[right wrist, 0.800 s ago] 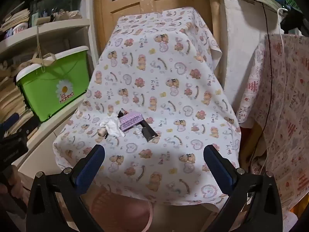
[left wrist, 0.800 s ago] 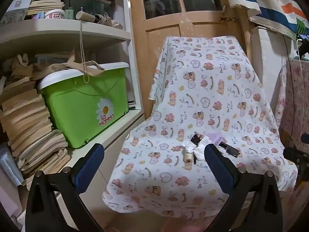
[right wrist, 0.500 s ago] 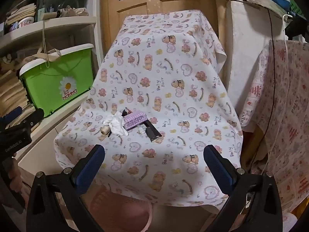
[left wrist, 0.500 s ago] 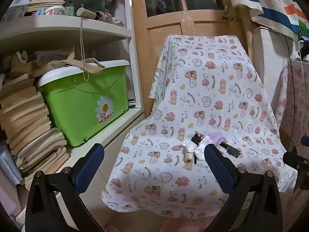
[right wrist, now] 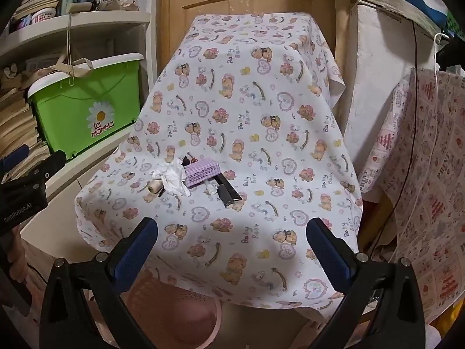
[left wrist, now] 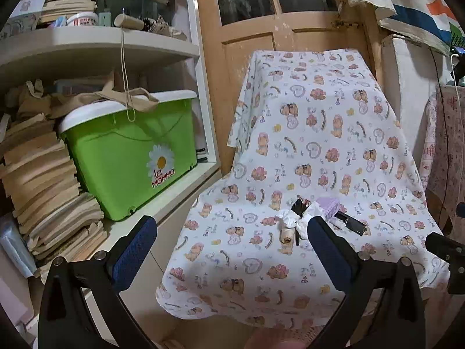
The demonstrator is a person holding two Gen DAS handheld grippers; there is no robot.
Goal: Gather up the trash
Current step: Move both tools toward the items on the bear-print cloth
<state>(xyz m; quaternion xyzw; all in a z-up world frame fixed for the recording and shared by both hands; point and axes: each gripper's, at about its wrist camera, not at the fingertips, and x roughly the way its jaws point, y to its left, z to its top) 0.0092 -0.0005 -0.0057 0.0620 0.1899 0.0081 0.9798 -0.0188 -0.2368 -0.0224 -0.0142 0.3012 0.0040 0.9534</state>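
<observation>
A small pile of trash lies on the bear-print cloth (right wrist: 261, 110) over a seat. It holds a crumpled white tissue (right wrist: 173, 179), a purple checked box (right wrist: 202, 171), a black tube (right wrist: 226, 193), a small beige roll (right wrist: 151, 189) and a dark wrapper (right wrist: 187, 160). The pile also shows in the left wrist view: tissue (left wrist: 293, 218), box (left wrist: 330, 205), roll (left wrist: 286, 235). My left gripper (left wrist: 231, 247) is open and empty, short of the pile. My right gripper (right wrist: 232, 250) is open and empty, in front of the seat's edge.
A pink basket (right wrist: 186, 314) stands on the floor under the cloth's front edge. A green lidded bin (left wrist: 128, 151) and stacked paper (left wrist: 43, 180) fill the shelf at left. A wooden door (left wrist: 290, 35) is behind the seat. A patterned cloth (right wrist: 421, 189) hangs at right.
Both grippers have drifted slightly toward the seat; the right view has shifted so the pile sits more centred. Both stay open and empty.
</observation>
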